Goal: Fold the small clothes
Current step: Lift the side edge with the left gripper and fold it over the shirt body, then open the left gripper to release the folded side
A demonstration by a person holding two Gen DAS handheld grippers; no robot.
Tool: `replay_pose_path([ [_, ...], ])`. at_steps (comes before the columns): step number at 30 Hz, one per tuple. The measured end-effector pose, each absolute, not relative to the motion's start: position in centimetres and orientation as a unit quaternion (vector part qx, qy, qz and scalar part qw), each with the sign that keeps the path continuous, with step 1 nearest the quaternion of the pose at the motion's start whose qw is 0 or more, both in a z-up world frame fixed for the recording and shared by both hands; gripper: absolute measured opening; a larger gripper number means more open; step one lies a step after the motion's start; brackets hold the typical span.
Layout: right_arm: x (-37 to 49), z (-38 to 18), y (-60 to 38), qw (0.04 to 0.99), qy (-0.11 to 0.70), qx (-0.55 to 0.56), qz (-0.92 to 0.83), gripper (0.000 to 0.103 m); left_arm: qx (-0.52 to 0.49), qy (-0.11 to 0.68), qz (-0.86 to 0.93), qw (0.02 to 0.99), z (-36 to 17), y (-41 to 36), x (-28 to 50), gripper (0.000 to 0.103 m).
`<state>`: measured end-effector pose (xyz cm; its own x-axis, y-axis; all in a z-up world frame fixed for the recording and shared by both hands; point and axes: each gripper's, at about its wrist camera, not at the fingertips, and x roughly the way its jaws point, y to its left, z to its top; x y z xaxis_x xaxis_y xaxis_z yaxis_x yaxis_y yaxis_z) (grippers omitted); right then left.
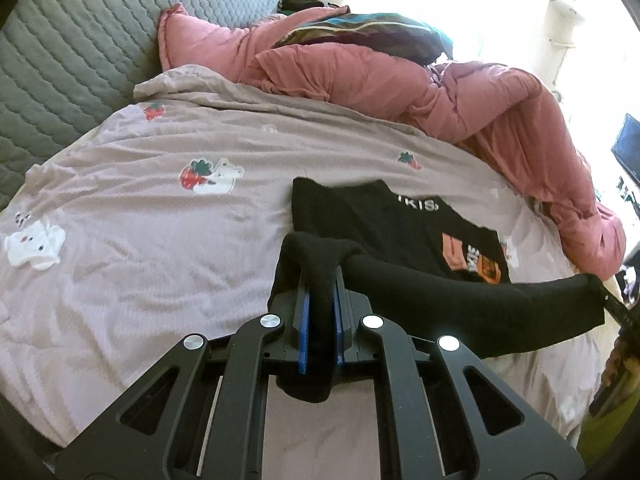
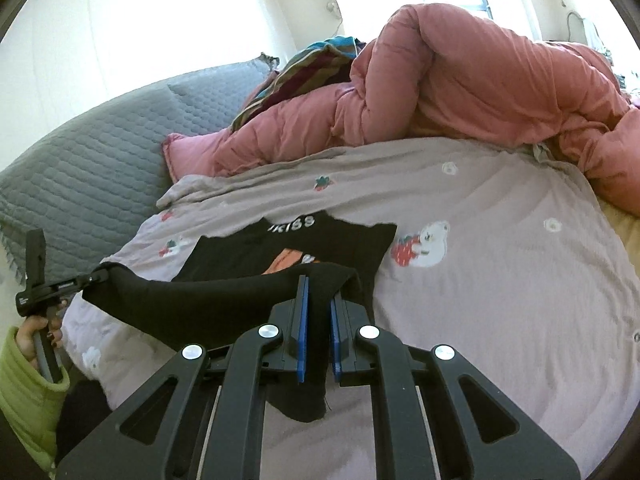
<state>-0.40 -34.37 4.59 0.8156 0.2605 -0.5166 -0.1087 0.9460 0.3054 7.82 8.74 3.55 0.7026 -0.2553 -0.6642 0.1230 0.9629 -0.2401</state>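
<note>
Left wrist view: we see the left gripper [image 1: 320, 276] angled down over the mauve printed bedsheet [image 1: 140, 200], jaws clamped on a bunched edge of the small black printed T-shirt [image 1: 396, 224], lifted hem stretching right to the right gripper [image 1: 600, 286].

Right wrist view: right gripper [image 2: 318, 284] tilted down, clamped on the same hem; the shirt's far part lies on the sheet. A hand [image 2: 38, 336] in a green sleeve [image 2: 28, 392] holds the left gripper [image 2: 102, 276], also pinching cloth.

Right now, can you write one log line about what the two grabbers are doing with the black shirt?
left gripper: shut on black shirt | right gripper: shut on black shirt | near edge lifted | far part on bedsheet
</note>
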Motion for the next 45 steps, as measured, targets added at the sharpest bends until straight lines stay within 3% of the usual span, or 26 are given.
replay_pose_path([
  [18,9.0,2.7,-35.0,0.941,0.311,0.128,0.044,0.008,-0.1,0.366,-0.084,0.921,2.7,6.6,16.4,0.003],
  [28,12.7,-0.6,-34.9,0.929,0.349,0.123,0.02,0.008,-0.111,0.39,-0.054,0.912,-1.4,6.1,20.2,0.003],
  [34,13.6,-2.7,-34.8,0.919,0.374,0.121,0.005,0.01,-0.106,0.386,-0.044,0.915,-3.2,6.5,19.9,0.014],
  [35,13.6,-2.8,-34.7,0.919,0.376,0.121,0.003,0.012,-0.106,0.384,-0.045,0.916,-3.2,6.6,19.9,0.017],
  [38,13.4,-3.0,-34.6,0.918,0.376,0.125,-0.008,0.035,-0.106,0.374,-0.044,0.92,-2.9,7.1,19.4,0.029],
  [41,12.8,-2.6,-34.4,0.922,0.37,0.114,-0.019,0.038,-0.101,0.355,-0.041,0.928,-2.2,7.5,18.6,0.034],
  [45,11.1,-1.3,-34.0,0.932,0.346,0.1,-0.045,0.062,-0.084,0.322,-0.034,0.942,-0.9,7.4,17.0,0.043],
])
